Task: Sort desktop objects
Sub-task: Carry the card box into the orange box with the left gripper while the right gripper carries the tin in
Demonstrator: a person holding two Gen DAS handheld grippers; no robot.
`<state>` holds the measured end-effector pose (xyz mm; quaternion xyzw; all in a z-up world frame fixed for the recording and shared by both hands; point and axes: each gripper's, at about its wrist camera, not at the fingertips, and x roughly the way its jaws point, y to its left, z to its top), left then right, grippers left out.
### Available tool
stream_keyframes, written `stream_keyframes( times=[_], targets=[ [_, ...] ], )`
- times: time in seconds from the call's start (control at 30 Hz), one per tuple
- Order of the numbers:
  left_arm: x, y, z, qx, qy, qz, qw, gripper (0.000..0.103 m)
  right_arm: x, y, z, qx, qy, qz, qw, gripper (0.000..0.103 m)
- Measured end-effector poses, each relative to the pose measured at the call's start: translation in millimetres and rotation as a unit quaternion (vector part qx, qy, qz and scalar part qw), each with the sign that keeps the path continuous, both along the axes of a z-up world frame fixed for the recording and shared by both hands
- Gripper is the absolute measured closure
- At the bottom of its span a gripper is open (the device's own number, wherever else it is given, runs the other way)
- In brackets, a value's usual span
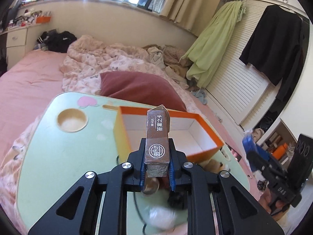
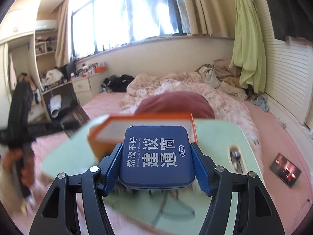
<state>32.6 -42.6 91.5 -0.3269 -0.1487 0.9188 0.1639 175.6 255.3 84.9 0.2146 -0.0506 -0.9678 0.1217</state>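
Note:
My left gripper (image 1: 157, 146) is shut on a brown card box (image 1: 157, 135) with white Chinese print, held upright above the green lap table (image 1: 64, 156), just in front of the open orange box (image 1: 203, 123) with a white inside. My right gripper (image 2: 157, 152) is shut on a flat blue tin (image 2: 157, 154) with white lettering, held above the same table (image 2: 215, 135) in front of the orange box (image 2: 95, 143). The right gripper with the blue tin also shows in the left wrist view (image 1: 252, 146) at the right.
The lap table stands on a pink bed with a dark red pillow (image 1: 140, 88) and a rumpled quilt (image 1: 101, 60) behind it. Blurred small items lie on the table under my left gripper (image 1: 162, 215). A tablet (image 2: 285, 169) lies on the bed at right. A round cup recess (image 1: 72, 119) is at the table's left.

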Motion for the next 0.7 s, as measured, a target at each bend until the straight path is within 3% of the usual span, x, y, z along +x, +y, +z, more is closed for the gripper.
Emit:
stream_keyframes(
  times=[0.13, 0.27, 0.33, 0.43, 0.6, 0.7],
  targets=[
    [-49, 15, -7, -0.007, -0.024, -0.004, 0.9997, 0.083, -73, -14, 8, 0.007, -0.051, -0.005, 0.999, 0.036],
    [-78, 12, -21, -0.010, -0.035, 0.022, 0.9991, 0.081, -125, -27, -13, 0.023, -0.117, -0.037, 0.992, 0.036],
    [-82, 8, -27, 0.004, -0.043, 0.022, 0.9988, 0.075, -135, -35, -23, 0.040, -0.128, -0.050, 0.990, 0.035],
    [-68, -1, -25, 0.020, -0.029, 0.027, 0.9990, 0.059, -124, -43, -23, 0.069, -0.103, -0.075, 0.989, 0.021],
    [-4, -10, -7, 0.010, 0.044, 0.045, 0.9980, 0.024, -76, -48, -17, 0.084, -0.057, -0.055, 0.993, 0.016],
    [33, -4, -8, -0.023, 0.041, 0.020, 0.9987, 0.023, -43, -51, -26, 0.103, -0.065, -0.031, 0.992, 0.016]
  ],
)
